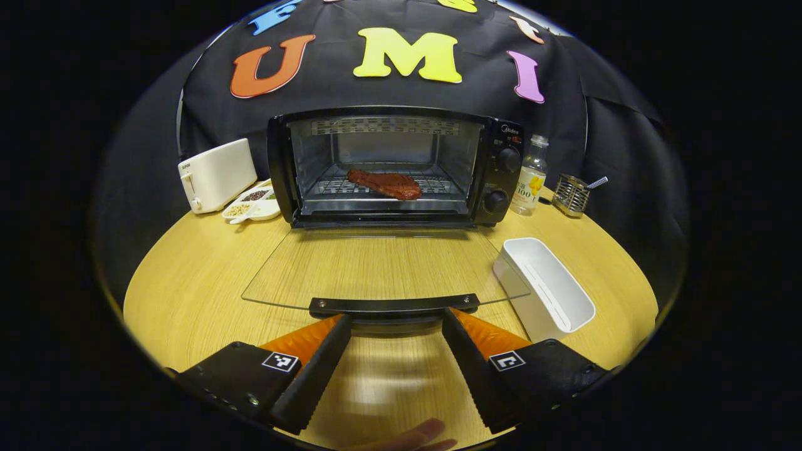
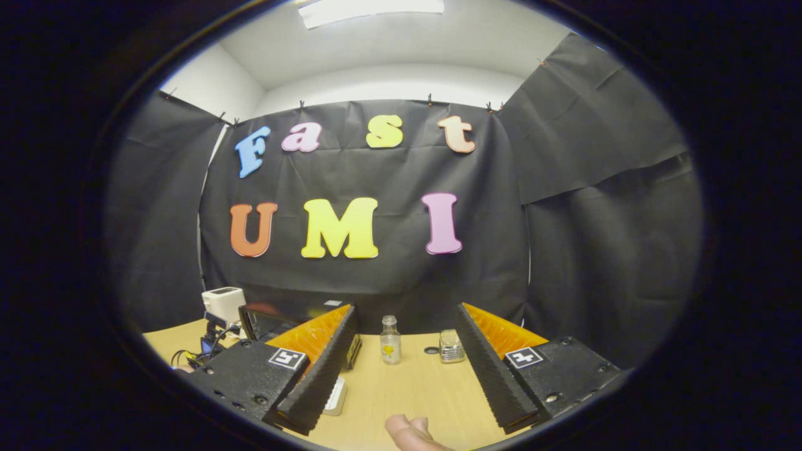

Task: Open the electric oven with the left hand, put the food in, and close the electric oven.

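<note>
Left gripper (image 1: 396, 329) at the lowered door's handle (image 1: 393, 305), fingers spread, gripping nothing.
Oven (image 1: 395, 166) at frame centre, door (image 1: 376, 266) flat for loading; food (image 1: 385, 184) already on its rack. Right gripper (image 2: 406, 357) released, raised aside.

Both hand-held grippers (image 1: 396, 316) (image 2: 406, 313) spread wide

Lowered glass door (image 1: 376, 266) before oven mouth (image 1: 382, 166)

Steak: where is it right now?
In the left gripper view the steak lies on the wire rack inside the open oven, about mid-rack, behind the lowered glass door.
</note>
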